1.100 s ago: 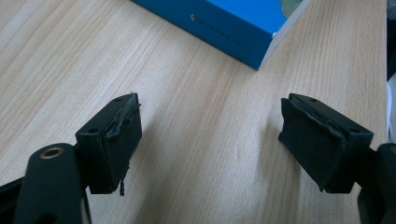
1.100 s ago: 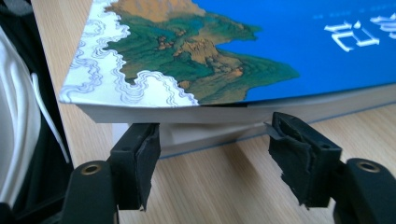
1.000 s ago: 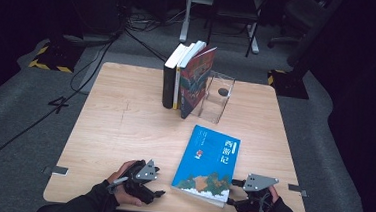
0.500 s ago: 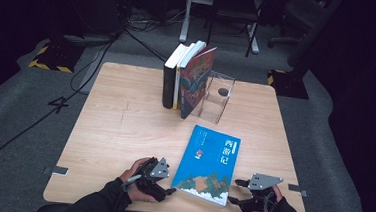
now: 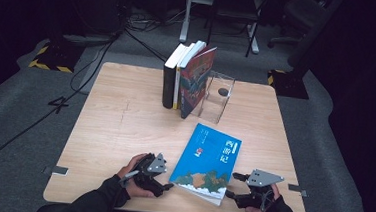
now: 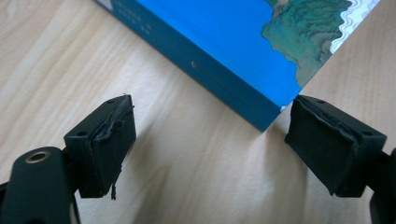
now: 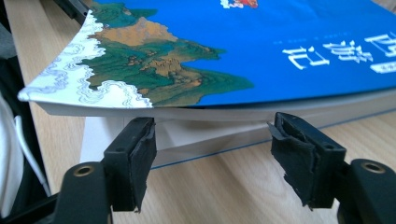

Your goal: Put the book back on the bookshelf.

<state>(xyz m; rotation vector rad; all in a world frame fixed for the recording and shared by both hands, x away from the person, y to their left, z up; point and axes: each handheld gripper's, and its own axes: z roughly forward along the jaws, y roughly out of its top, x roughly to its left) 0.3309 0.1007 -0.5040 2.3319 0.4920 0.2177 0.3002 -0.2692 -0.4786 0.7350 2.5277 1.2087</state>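
While a blue paperback (image 5: pixel 207 163) lies flat near the front edge of the wooden surface (image 5: pixel 114 131), a person brings a pair of tongs to each of its near corners. The left tongs (image 5: pixel 163 182), jaws apart and just opened wider, sit by the spine corner without pressing on it, apparently to steady the book. The right tongs (image 5: pixel 234 185), also apart and just widened, face the page edge where the cover curls up, seemingly ready to slip under it. White characters and a green-and-brown landscape mark the glossy cover. Upright books (image 5: pixel 185 78) and a clear stand (image 5: pixel 217 99) wait farther back.
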